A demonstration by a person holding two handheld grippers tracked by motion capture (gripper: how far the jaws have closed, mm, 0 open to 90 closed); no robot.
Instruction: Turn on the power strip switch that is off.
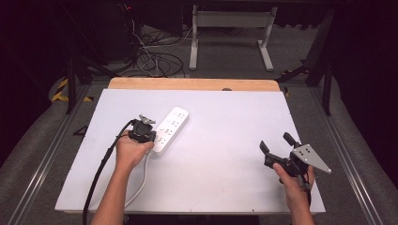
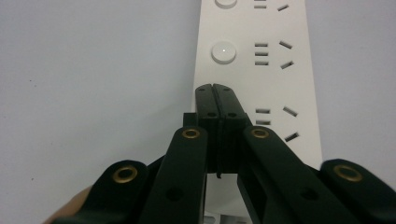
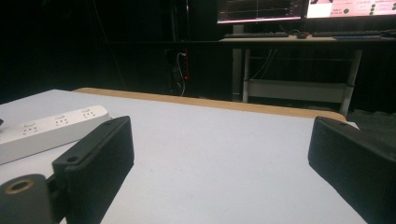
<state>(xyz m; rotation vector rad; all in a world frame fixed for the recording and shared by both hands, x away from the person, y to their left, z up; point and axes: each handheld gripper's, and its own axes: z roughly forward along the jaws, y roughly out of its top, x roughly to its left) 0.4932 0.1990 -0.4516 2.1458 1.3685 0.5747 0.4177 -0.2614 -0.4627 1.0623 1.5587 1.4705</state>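
A white power strip (image 1: 170, 129) lies slanted on the white table, with round buttons beside its sockets. My left gripper (image 1: 149, 136) hangs over the strip's near end, pointing down. In the left gripper view its jaws are pressed together, nothing between them, and the shut tips of my left gripper (image 2: 216, 87) sit just above the strip's button side (image 2: 261, 79), below a round button (image 2: 223, 51). My right gripper (image 1: 277, 142) is held at the table's right side, far from the strip, jaws wide apart and empty (image 3: 219, 154). The strip (image 3: 51, 127) lies far to its left.
The strip's white cord (image 1: 141, 180) runs toward the table's near edge. The white table (image 1: 225, 131) has a wooden strip along its far edge (image 1: 192, 84). Beyond it are cables on the floor (image 1: 157, 58) and a desk frame (image 1: 231, 33).
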